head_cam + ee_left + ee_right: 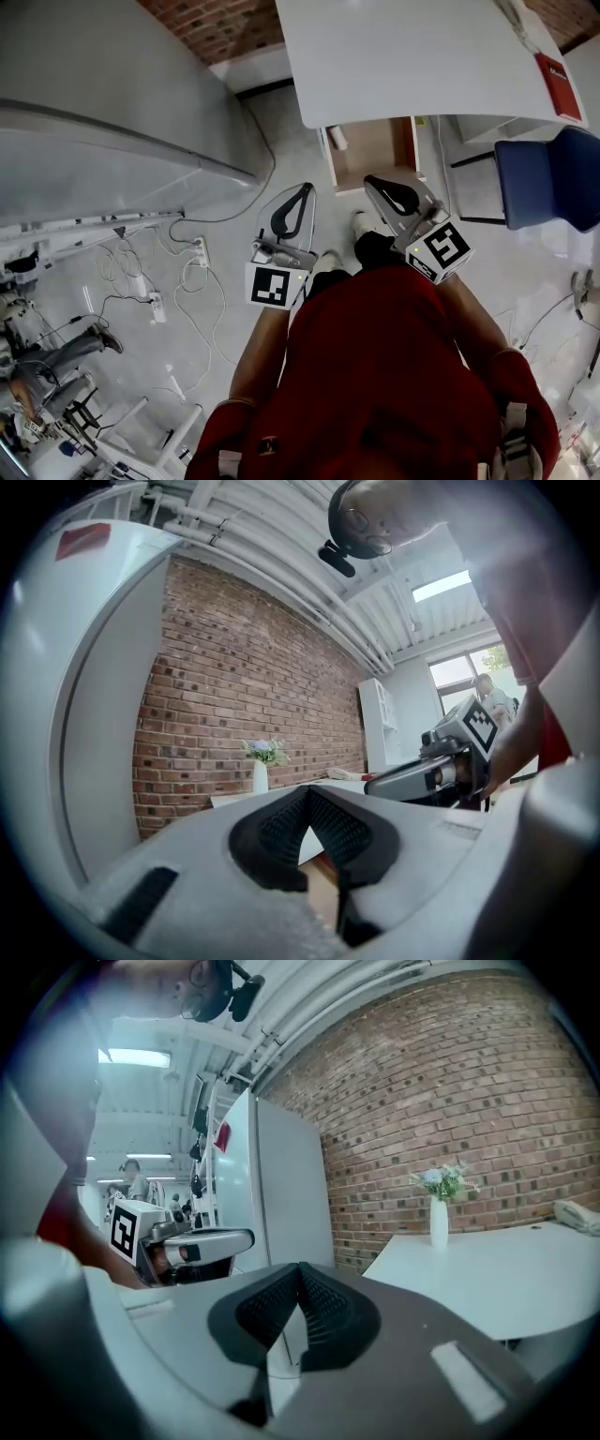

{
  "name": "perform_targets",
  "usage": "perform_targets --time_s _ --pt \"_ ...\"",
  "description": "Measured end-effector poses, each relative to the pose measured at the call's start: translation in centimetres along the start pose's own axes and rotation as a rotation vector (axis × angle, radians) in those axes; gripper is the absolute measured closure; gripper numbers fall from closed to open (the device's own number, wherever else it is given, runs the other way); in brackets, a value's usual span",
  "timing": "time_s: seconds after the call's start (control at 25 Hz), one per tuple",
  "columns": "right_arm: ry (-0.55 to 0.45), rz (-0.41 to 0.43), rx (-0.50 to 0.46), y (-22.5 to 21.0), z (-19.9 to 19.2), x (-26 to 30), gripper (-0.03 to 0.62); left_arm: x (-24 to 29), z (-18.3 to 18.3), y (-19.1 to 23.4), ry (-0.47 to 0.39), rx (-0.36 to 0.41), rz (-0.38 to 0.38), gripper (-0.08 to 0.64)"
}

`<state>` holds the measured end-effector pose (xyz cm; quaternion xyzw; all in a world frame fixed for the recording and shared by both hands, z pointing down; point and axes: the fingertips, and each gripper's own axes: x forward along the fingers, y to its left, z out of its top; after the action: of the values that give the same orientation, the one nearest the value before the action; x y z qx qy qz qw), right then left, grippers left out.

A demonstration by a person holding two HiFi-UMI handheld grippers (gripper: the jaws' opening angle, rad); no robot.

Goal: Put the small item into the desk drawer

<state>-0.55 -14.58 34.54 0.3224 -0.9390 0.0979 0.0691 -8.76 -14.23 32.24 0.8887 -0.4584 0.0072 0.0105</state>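
A white desk [422, 56] stands ahead of me, and its wooden drawer [370, 150] is pulled open underneath. A small pale item [337, 138] lies at the drawer's left side; I cannot make out what it is. My left gripper [305, 190] hangs shut and empty just left of the drawer's front. My right gripper [372, 180] is shut too, with nothing between its jaws, its tip over the drawer's front edge. In the left gripper view the pads [309, 827] meet at the tip. The right gripper view shows the same closed pads [300, 1302].
A blue chair [548, 178] stands right of the drawer. A red book [555, 84] lies on the desk, and a vase of flowers [439, 1213] stands on it. A large white cabinet [112, 112] fills the left. Cables and a power strip [155, 305] lie on the floor.
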Motion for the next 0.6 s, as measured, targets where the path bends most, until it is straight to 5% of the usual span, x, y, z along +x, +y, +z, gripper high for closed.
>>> perform_targets --time_s 0.6 --pt "-0.050 -0.043 -0.006 -0.2 0.9 -1.6 0.582 -1.2 1.5 -0.6 -0.026 0.017 -0.008 0.555"
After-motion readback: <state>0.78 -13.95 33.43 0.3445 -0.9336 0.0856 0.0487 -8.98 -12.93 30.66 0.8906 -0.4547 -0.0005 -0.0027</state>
